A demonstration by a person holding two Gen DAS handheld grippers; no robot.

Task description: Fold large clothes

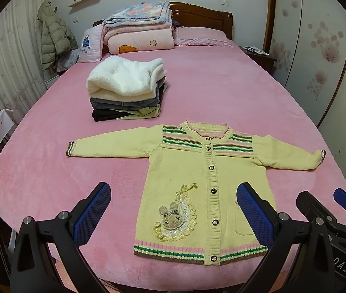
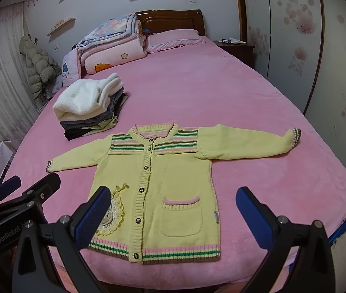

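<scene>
A yellow knitted cardigan point(image 1: 187, 175) point(image 2: 170, 171) lies flat and buttoned on the pink bed, both sleeves spread out sideways. It has striped shoulders, a striped hem, a rabbit patch and a pocket. My left gripper point(image 1: 174, 210) hangs open above the cardigan's lower half, touching nothing. My right gripper point(image 2: 173, 213) is open too, above the hem and pocket, with nothing between its blue pads. Each gripper shows at the edge of the other's view: the right gripper point(image 1: 324, 207) and the left gripper point(image 2: 29, 185).
A stack of folded clothes point(image 1: 126, 90) point(image 2: 90, 107) topped by a white fleece sits behind the cardigan, to the left. Folded quilts point(image 1: 138, 29) and pillows lie at the wooden headboard. The pink bed cover point(image 1: 221, 85) spreads around. A wardrobe point(image 2: 307, 48) stands right, curtains left.
</scene>
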